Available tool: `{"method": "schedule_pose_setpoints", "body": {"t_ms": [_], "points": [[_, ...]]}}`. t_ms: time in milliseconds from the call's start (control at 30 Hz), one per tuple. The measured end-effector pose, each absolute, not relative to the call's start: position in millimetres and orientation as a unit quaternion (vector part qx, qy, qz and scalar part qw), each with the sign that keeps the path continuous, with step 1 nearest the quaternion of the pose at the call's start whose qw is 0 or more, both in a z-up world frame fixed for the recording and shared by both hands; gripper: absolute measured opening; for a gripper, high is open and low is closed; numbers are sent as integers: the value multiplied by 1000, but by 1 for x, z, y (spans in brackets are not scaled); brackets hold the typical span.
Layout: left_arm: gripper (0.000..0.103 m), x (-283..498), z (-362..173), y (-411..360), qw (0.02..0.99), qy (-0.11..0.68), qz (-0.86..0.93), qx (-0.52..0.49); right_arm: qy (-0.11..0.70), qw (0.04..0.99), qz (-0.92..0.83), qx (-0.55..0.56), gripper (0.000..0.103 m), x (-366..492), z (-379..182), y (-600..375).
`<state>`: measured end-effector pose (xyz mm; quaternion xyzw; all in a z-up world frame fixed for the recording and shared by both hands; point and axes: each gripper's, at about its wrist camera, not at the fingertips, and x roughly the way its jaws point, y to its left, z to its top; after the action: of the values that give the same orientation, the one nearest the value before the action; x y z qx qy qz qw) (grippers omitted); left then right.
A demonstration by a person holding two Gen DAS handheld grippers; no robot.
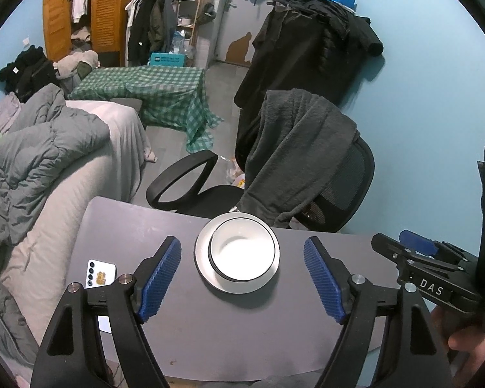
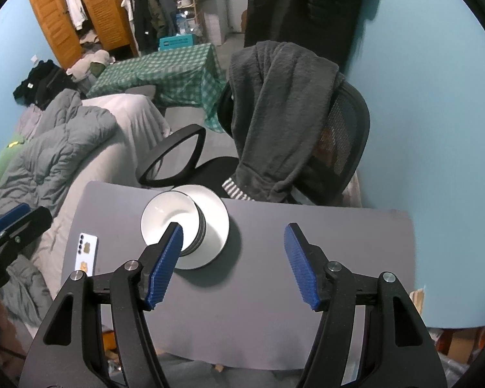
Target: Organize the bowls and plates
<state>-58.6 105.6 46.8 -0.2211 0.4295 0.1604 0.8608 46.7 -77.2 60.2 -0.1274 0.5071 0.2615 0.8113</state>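
White bowl [image 1: 244,252] near table [image 1: 145,226] far edge

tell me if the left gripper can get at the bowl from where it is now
Probably yes. The left gripper stands open with nothing between its jaws, and the bowl sits straight ahead, stacked on the plate, with only bare table around it.

Stacked bowls [image 2: 169,218] sit on a plate [image 2: 215,226], right gripper [image 2: 232,263] jaws apart.
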Motion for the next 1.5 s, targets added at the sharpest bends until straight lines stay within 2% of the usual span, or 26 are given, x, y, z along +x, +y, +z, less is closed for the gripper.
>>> {"method": "schedule_pose_setpoints", "body": {"t_ms": [1500], "points": [[80,-55,48,87,853,438,170,-227,514,805,273,-116,64,50,57,-87]]}}
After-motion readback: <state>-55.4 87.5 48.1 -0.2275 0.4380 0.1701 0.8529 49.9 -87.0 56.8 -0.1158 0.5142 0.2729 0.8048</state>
